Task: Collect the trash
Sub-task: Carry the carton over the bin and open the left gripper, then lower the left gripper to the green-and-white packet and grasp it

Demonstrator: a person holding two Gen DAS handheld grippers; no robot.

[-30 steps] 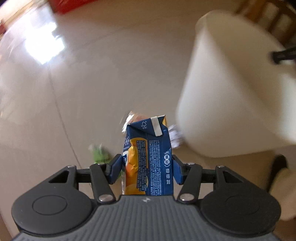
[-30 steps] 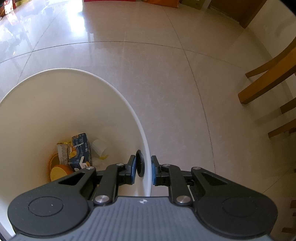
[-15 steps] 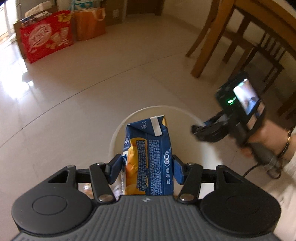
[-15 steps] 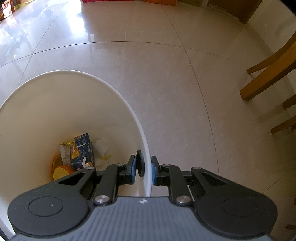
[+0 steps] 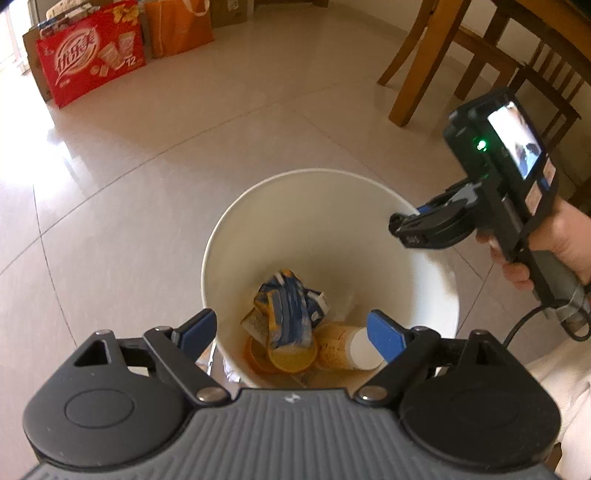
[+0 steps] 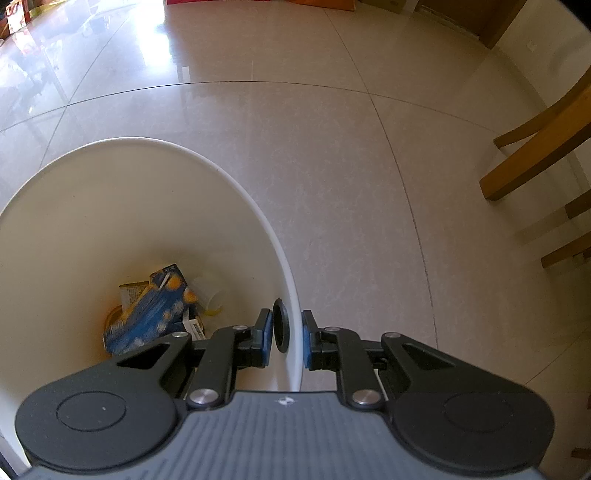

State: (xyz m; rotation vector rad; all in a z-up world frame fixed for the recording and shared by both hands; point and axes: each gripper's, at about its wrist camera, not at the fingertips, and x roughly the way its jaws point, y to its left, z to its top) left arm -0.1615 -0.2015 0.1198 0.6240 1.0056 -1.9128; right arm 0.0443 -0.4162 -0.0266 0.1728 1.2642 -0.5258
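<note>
A white bin (image 5: 236, 229) stands on the tiled floor, seen from above in both views. My left gripper (image 5: 291, 330) hangs open over its mouth with nothing between its fingers. A blue and orange juice carton (image 5: 290, 314) is blurred inside the bin, above other trash: a second carton, an orange lid and a pale cup (image 5: 351, 350). My right gripper (image 6: 286, 334) is shut on the bin wall (image 6: 291, 295), one finger inside and one outside. In the right wrist view the blurred juice carton (image 6: 147, 314) lies low in the bin. A hand (image 5: 554, 243) holds the right gripper (image 5: 406, 229).
A red gift bag (image 5: 92, 55) and an orange bag (image 5: 179, 26) stand far back on the floor. Wooden chair and table legs (image 5: 417, 66) rise at the right; chair legs (image 6: 535, 162) also show in the right wrist view. Scraps lie on the floor beside the bin (image 5: 210, 360).
My left gripper opened and let go of the juice carton, which has dropped into the bin. The right gripper has kept its hold on the bin wall.
</note>
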